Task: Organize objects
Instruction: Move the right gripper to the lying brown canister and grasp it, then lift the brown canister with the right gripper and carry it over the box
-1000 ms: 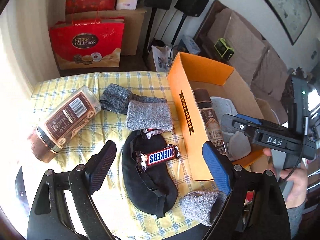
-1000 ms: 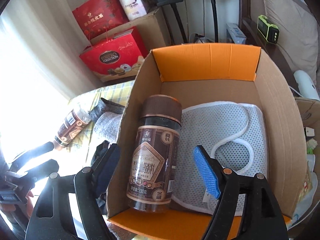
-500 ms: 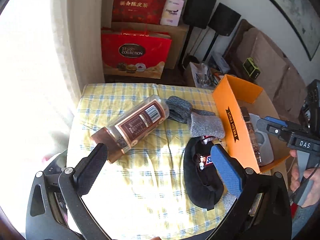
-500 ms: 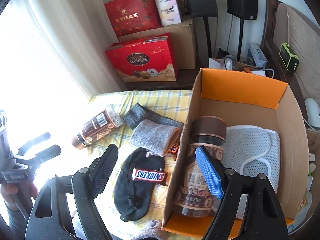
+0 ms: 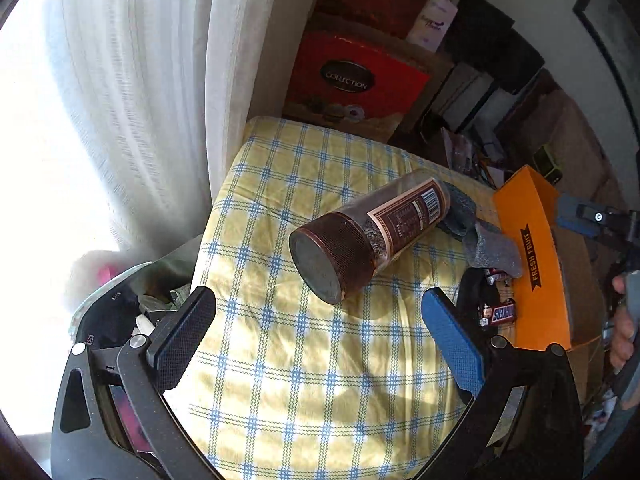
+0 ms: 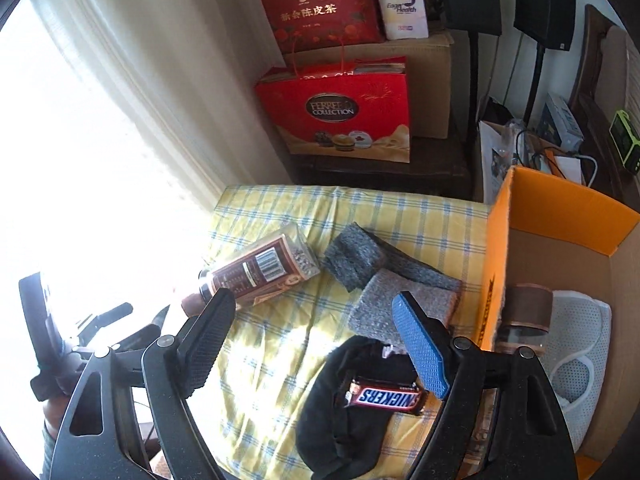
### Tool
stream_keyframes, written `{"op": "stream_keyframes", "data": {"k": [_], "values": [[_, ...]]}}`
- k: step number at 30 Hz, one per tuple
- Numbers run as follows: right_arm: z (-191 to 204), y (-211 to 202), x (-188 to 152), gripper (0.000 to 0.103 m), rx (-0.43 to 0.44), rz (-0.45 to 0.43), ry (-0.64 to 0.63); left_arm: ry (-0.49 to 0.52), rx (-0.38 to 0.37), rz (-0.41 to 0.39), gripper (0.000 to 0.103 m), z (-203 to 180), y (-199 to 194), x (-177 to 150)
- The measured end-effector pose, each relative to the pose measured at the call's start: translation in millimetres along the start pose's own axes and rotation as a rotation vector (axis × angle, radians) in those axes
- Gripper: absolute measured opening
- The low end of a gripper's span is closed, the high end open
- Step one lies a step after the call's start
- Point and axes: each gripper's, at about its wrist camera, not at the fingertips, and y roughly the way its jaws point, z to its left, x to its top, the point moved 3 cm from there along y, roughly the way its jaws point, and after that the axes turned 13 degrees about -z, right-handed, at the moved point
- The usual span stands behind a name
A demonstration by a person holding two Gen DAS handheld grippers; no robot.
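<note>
A brown-lidded jar (image 5: pixel 368 232) lies on its side on the yellow checked cloth (image 5: pixel 304 380), lid toward my open, empty left gripper (image 5: pixel 320 344), which hovers just short of it. The jar also shows in the right wrist view (image 6: pixel 260 272). My right gripper (image 6: pixel 316 340) is open and empty above the cloth, over grey socks (image 6: pixel 384 276), a black sock (image 6: pixel 344 412) and a Snickers bar (image 6: pixel 386 398). The orange cardboard box (image 6: pixel 560 204) at right holds a second jar (image 6: pixel 524 320) and a white mesh item (image 6: pixel 580 344).
White curtains (image 5: pixel 140 100) hang at the left of the table. Red gift bags (image 6: pixel 340 120) and a brown carton (image 6: pixel 428 84) stand behind the table. Black speakers on stands (image 6: pixel 544 12) and clutter are at the back right.
My left gripper has swung left, from over the Snickers and box to facing the lying jar. My right gripper has pulled back out of the box and left over the cloth.
</note>
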Motion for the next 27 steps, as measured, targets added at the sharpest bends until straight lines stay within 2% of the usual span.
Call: {"op": "stream_keyframes", "data": {"k": [5,11,16,19,21,25,27], "values": [[11,41,8,0.082,0.003,0.05,0.001,-0.002,-0.008,0.006,0.102,0,18,-4],[18,88,10,0.071,-0.026,0.091,-0.034,0.021,-0.05,0.0,0.096,-9,34,-7],[21,113,3,0.069,-0.04,0.123,-0.085,0.058,-0.075,-0.045,0.095,-15,39,-13],[21,123,-4,0.065,-0.045,0.149,-0.104,0.079,-0.08,-0.052,0.093,-18,45,-15],[21,125,-4,0.064,-0.027,0.139,-0.09,0.081,-0.082,-0.035,0.084,-18,51,-15],[23,130,-5,0.064,0.023,0.161,-0.051,0.103,-0.075,-0.035,0.076,-20,60,-16],[23,133,-6,0.067,0.045,0.171,-0.029,0.118,-0.078,-0.039,0.066,-22,63,-15]]}}
